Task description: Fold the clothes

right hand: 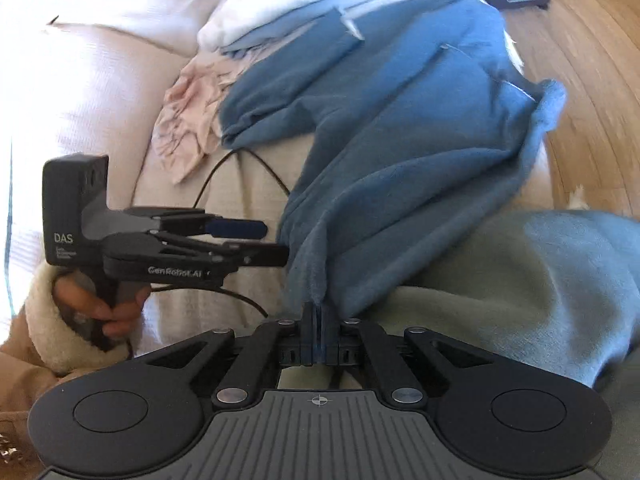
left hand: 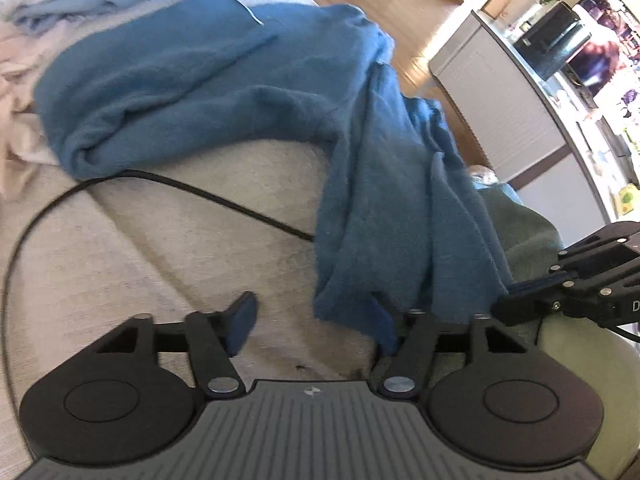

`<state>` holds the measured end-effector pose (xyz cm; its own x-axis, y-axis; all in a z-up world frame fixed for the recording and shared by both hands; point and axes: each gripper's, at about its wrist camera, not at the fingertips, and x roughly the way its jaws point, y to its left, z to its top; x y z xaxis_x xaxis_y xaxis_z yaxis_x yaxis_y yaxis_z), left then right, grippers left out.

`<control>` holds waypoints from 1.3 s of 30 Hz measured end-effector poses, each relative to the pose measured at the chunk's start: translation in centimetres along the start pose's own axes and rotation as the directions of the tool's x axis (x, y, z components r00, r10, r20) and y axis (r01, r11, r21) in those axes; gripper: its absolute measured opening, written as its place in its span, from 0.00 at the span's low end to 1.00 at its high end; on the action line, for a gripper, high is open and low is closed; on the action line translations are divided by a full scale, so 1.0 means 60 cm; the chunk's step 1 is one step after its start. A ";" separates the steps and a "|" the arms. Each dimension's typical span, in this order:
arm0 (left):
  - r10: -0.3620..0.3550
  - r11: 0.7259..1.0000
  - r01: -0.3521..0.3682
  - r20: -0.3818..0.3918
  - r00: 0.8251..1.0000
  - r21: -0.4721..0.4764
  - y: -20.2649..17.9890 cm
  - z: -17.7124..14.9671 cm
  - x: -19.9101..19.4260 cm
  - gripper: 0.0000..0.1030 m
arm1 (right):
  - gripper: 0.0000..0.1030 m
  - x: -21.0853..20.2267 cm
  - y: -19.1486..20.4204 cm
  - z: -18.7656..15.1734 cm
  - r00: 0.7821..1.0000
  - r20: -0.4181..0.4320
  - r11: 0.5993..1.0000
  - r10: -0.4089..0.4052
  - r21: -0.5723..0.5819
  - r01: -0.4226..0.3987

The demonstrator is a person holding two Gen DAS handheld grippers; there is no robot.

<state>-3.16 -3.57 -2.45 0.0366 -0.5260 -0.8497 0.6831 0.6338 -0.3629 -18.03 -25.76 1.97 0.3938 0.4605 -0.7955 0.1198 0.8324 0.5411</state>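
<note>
A blue fleece garment point(left hand: 224, 92) lies rumpled on a beige cushioned surface point(left hand: 160, 248); one part of it runs down toward me. In the right wrist view my right gripper point(right hand: 318, 332) is shut on a bunched edge of the blue garment point(right hand: 400, 140), which rises from the pinch. My left gripper point(left hand: 314, 324) stands open over bare cushion, and the garment's hem hangs against its right finger without being pinched. In the right wrist view the left gripper point(right hand: 264, 242) sits just left of the cloth, held by a hand in a fuzzy sleeve. The right gripper point(left hand: 512, 300) shows at the left view's right edge.
A black cable point(left hand: 200, 188) loops across the cushion and under the blue cloth. A pink garment point(right hand: 188, 120) and a white and pale-blue stack point(right hand: 256, 16) lie behind. A grey-green blanket point(right hand: 520, 280) is at the right. Wooden floor point(right hand: 592, 80) and a cabinet point(left hand: 500, 100) lie beyond.
</note>
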 end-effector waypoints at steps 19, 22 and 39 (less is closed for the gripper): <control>-0.074 0.996 0.078 0.122 0.990 -0.031 0.025 0.044 -0.090 0.08 | 0.03 0.034 0.082 0.022 1.000 -0.007 0.985 0.002 -0.175 -0.003; 0.001 0.999 -0.006 0.125 0.992 0.044 0.023 0.061 -0.155 0.08 | 0.03 0.019 0.117 0.029 0.986 0.024 0.975 0.165 -0.153 -0.160; 0.254 0.967 -0.254 -0.023 0.967 0.012 0.108 0.021 -0.100 0.47 | 0.54 -0.015 0.084 0.038 0.997 0.037 0.995 0.065 -0.080 -0.062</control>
<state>1.95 2.97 0.82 0.1925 -0.3342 -0.9226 0.6602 0.7397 -0.1302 -15.71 -22.67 6.03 0.4339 0.5018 -0.7483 0.0218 0.8245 0.5655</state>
